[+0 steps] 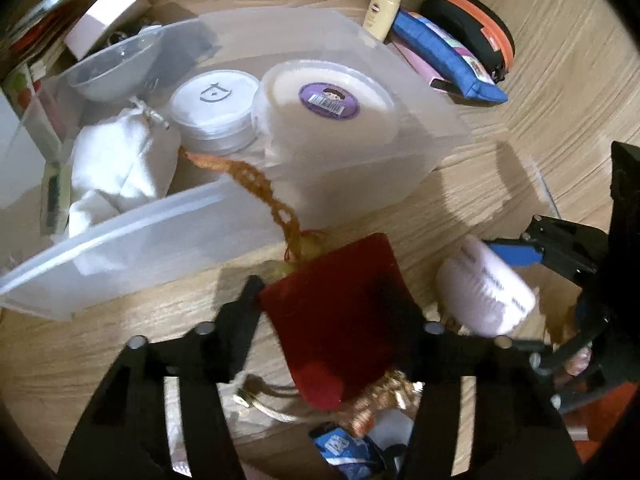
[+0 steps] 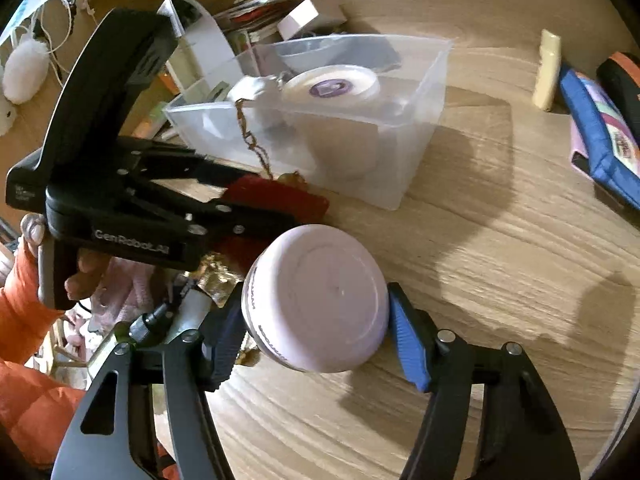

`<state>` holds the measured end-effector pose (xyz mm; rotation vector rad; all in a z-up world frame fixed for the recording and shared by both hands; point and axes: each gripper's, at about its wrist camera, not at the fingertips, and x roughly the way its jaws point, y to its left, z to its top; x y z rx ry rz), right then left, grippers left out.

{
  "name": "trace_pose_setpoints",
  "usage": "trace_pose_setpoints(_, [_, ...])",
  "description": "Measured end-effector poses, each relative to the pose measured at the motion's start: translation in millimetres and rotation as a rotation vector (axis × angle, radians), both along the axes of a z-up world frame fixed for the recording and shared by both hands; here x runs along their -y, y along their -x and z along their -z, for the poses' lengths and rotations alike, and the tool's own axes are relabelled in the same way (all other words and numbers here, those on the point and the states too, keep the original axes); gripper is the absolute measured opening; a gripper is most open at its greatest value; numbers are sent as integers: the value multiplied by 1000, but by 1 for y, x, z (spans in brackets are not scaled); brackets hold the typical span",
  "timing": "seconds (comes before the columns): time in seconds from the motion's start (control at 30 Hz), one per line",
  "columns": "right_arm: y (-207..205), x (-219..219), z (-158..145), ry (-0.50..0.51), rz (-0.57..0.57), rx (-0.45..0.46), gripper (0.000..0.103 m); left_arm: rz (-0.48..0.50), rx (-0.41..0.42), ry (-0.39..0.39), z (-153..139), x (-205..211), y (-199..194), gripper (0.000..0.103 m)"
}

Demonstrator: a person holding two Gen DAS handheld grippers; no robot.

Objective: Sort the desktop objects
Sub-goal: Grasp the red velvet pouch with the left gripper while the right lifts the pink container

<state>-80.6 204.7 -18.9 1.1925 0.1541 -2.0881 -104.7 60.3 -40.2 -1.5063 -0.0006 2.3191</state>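
Left hand-held gripper (image 1: 340,328) clenched on red pouch (image 1: 340,300), lower centre, its cord trailing into clear bin (image 1: 440,120). Right hand-held gripper (image 2: 316,332) grasping lilac jar (image 2: 316,300), bottom centre, above worktop (image 2: 500,280). Bin already has two tubs, white bag. Blue case (image 2: 592,120), tube (image 2: 546,68), upper right, unsorted

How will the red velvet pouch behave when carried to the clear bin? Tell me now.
Probably floppy: the red velvet pouch sags between the fingers of the left hand-held gripper, so it may droop or swing. Likely light, being soft cloth. Its gold cord trails over the clear bin rim and could snag there.
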Motion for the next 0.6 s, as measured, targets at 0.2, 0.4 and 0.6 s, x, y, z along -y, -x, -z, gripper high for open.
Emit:
trace_pose_setpoints(0.2, [2,-16,-9,-3,68,-51,63,-17,-42,-28,-13,15,-16,19])
trace_pose_setpoints(0.4, [7,-24,-16,-2,122,-91,63,-14,-151,-16,-36,21,-39,8])
trace_pose_setpoints(0.6, [4,-23,-31,-2,143,-148,63,-28,-273,-16,-67,36,-59,8])
